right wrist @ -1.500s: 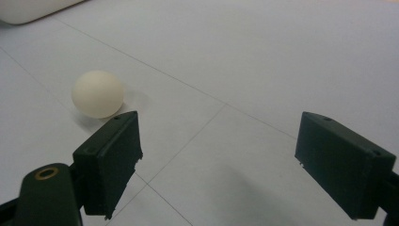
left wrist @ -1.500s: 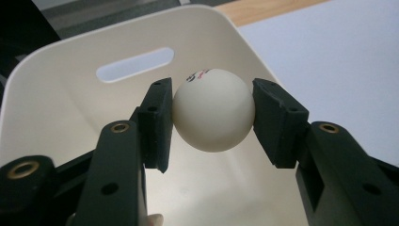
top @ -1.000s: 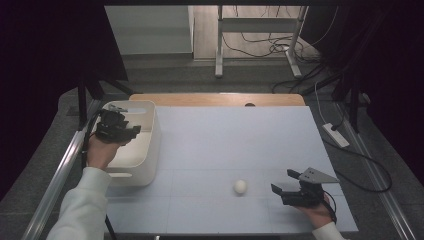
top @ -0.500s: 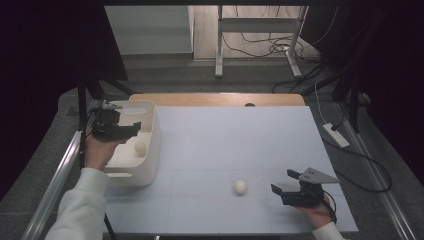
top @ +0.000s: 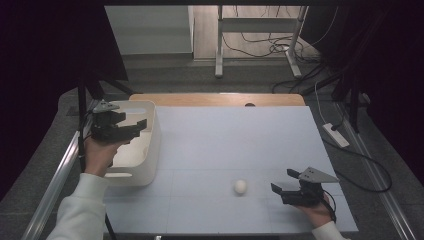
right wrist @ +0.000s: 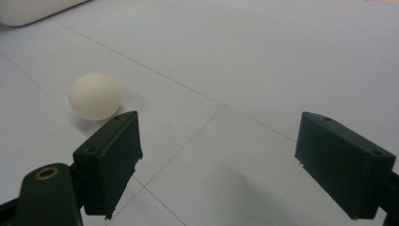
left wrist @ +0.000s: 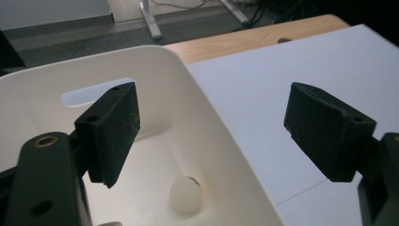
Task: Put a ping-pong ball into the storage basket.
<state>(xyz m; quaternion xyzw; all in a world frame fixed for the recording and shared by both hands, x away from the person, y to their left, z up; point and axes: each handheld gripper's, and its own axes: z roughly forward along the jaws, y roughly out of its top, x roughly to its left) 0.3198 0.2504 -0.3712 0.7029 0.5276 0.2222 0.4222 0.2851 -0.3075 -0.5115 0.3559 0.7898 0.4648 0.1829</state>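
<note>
Nearby, bin [top: 150,145]; loose ball [top: 240,186]

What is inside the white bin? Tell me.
One white ball lies on the floor of the white bin. The left gripper, jaws just opened and empty, covers part of the floor, so more could be hidden.

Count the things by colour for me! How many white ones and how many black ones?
White: 3 (ball on the table, ball in the bin, bin)
Black: 2 (left tool, right tool)
Total: 5
</note>
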